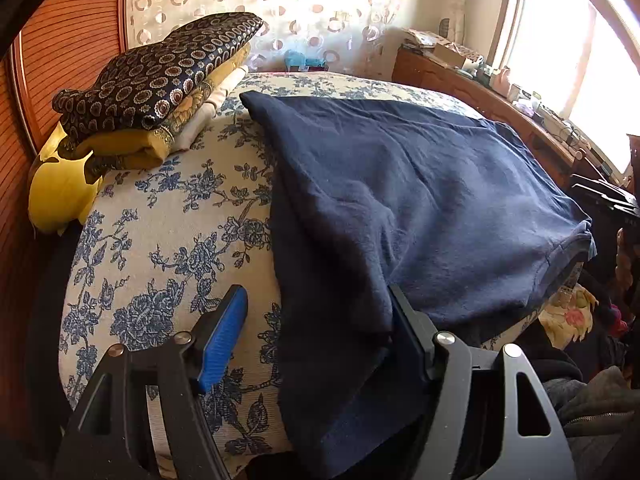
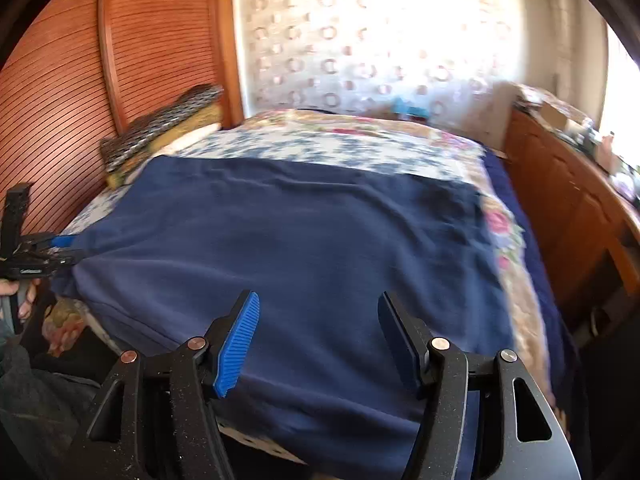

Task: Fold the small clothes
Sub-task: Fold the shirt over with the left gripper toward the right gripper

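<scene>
Daylit bedroom seen through two fisheye lenses, strongly backlit.
Sun through the window and the patterned curtain burns both to white glare. The left wrist view is sharp; the right wrist view is smeared by motion blur, worst toward the far bed and cabinet. Straight edges bow outward; the corners vignette to black.

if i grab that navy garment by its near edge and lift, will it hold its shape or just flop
Probably flop: the navy garment lies wrinkled and drapes over the bed edge, so it looks like soft, thin cloth. It seems light. It may drag rather than slide, since the floral cover looks textured. Both claws, left and right, stand open over it.
</scene>
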`<state>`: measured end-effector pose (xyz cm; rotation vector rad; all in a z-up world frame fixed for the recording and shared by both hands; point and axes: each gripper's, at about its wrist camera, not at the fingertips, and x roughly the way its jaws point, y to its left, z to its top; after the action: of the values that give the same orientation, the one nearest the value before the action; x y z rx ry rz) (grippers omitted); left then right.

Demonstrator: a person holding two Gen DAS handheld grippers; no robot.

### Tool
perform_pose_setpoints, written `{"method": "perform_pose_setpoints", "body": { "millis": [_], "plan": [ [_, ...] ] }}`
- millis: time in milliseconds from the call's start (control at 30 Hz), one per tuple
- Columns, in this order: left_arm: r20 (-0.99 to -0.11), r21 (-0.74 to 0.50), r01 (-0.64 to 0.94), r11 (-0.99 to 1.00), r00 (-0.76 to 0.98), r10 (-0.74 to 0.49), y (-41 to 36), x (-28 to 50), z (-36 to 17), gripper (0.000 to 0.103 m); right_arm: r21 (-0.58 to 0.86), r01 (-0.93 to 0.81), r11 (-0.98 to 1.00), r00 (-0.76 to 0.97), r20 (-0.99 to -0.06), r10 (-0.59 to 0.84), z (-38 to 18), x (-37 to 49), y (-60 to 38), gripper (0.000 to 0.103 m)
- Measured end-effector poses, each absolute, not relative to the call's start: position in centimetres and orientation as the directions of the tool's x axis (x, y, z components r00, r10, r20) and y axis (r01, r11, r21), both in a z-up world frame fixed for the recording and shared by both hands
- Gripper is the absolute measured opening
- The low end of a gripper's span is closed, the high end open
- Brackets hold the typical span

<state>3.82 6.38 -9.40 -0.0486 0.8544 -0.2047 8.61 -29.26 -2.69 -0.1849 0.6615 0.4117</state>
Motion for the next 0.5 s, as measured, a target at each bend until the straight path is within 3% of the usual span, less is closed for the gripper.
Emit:
{"method": "perform_pose_setpoints", "body": {
  "millis": [500],
  "plan": [
    [-0.732, -0.129, 0.156, 0.979, 0.651, -0.200, 6.5, 3.6, -9.4, 0.071, -0.043, -0.592, 0.804, 0.614, -0.671, 0.416, -8.0, 14.6, -18.7, 0.064]
  ]
}}
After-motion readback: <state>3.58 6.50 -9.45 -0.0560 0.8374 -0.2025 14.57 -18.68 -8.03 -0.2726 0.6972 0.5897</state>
